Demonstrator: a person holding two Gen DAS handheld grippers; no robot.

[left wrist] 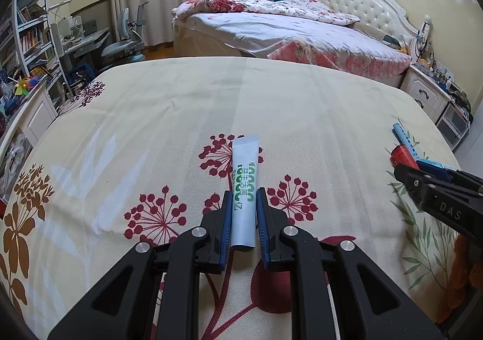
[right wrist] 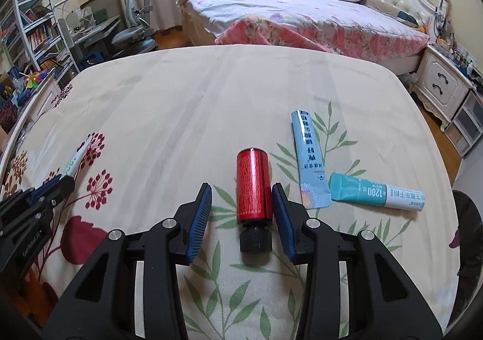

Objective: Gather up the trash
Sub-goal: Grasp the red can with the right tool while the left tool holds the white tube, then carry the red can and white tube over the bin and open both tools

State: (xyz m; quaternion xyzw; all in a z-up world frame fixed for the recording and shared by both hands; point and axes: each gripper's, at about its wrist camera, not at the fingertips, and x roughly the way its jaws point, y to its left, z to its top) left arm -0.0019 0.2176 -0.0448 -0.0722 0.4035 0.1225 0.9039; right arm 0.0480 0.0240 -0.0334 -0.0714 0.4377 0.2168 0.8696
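Observation:
A silver sachet with green print [left wrist: 244,192] lies on the flowered tablecloth [left wrist: 169,116]. My left gripper [left wrist: 244,198] is shut on the sachet, its blue pads pressed against both long edges. A red bottle with a black cap [right wrist: 253,189] lies on the cloth between the fingers of my right gripper [right wrist: 241,192], which is open; the right pad touches the bottle and the left pad stands apart. Two light blue sachets [right wrist: 308,158] [right wrist: 377,192] lie just right of the bottle. The left gripper with its sachet also shows in the right wrist view [right wrist: 65,177].
The table's far edge [right wrist: 241,48] faces a bed [right wrist: 302,17] with a floral quilt. A desk and chair [right wrist: 132,32] and a bookshelf [right wrist: 33,32] stand at the left, a white nightstand [right wrist: 443,86] at the right.

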